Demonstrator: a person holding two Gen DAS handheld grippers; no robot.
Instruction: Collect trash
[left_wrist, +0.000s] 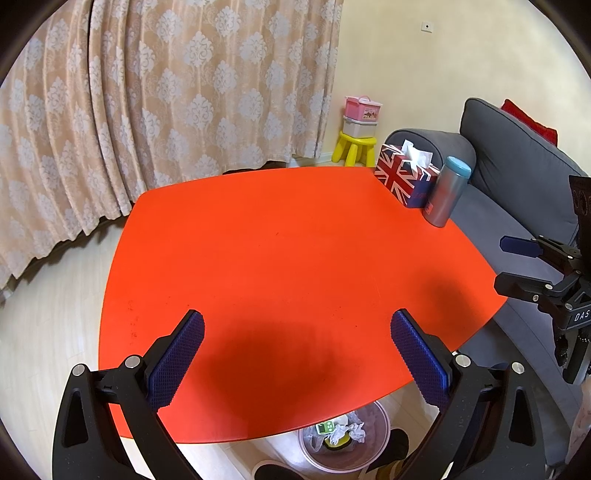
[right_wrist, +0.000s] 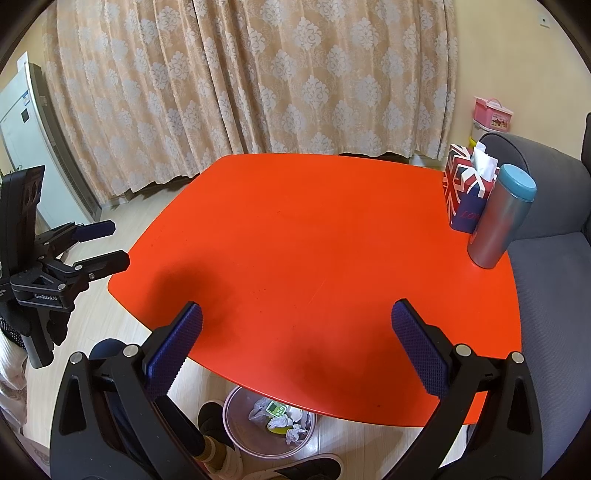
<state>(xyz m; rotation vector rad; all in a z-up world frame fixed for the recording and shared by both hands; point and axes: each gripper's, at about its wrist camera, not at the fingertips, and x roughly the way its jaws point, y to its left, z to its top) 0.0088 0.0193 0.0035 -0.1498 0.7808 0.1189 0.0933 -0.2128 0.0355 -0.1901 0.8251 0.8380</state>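
Orange tabletop (left_wrist: 280, 258): bare across the middle, no loose trash showing on it.
Keepers at 1–2 o'clock: flag-print tissue box (left_wrist: 404, 175) and grey flask (left_wrist: 445, 192) with a blue lid, standing just beside each other at the far corner; my read is neither is trash.
Trash: crumpled tissues (right_wrist: 291, 428) and a small green wrapper (right_wrist: 276, 409) already lie in the clear bin.
Bin (right_wrist: 236, 439): on the floor at 6 o'clock, partly tucked under the near table edge, next to the person's shoes.
Left gripper (left_wrist: 297, 325): released, jaws spread wide, nothing between the pads, hanging over the near side of the table.
Right gripper (right_wrist: 297, 317): same, spread wide and empty; each also shows side-on in the other's view.
Progress: looks essentially done, judging by the table.
Step in hand: probably a last sweep for leftovers.
How to do it well: check the floor around the bin and the sofa (left_wrist: 517, 177) side, keep jaws wide, steer clear of the flask, which looks easy to tip.
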